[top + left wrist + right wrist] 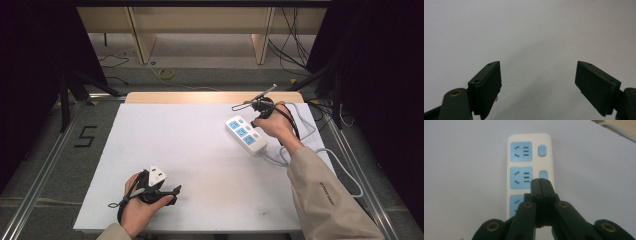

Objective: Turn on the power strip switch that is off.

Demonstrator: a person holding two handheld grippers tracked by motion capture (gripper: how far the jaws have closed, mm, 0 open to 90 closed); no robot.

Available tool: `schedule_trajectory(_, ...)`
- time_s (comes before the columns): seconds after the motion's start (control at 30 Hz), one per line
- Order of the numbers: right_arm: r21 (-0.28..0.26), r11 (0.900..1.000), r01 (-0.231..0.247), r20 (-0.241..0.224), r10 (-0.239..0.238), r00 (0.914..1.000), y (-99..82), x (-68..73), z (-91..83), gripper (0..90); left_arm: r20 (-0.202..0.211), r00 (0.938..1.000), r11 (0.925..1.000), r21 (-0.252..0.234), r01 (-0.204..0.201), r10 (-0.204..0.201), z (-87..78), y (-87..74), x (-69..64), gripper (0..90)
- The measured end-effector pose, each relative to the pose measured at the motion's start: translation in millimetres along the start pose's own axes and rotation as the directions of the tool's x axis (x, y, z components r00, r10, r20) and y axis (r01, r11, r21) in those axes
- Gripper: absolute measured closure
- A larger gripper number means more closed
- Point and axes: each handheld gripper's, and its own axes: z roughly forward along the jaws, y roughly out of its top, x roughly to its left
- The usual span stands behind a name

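A black numeral "5" (pixel 86 136) stands on the grey floor just beyond the worktop's left edge, while small dark lettering on the sleeve (pixel 326 191) of the person's right arm, near the worktop's right edge, is too small to read.

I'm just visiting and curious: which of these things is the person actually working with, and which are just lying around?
In use, as far as I can judge:
- power strip
- right gripper, jaws shut, tip at the middle switch
- left gripper, jaws open over bare table

Just around:
- cables on the floor
- "5" floor marking
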Motion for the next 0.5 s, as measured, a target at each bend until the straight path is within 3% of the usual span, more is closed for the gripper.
schedule_trajectory(0.5,0.011,0.9999,0.005,0.008,-0.005,1.0,11.1,0.0,12.0,90.0,0.003,1.0,1.0,0.001,-0.004,0.004,0.7,-0.1,-0.6,20.9)
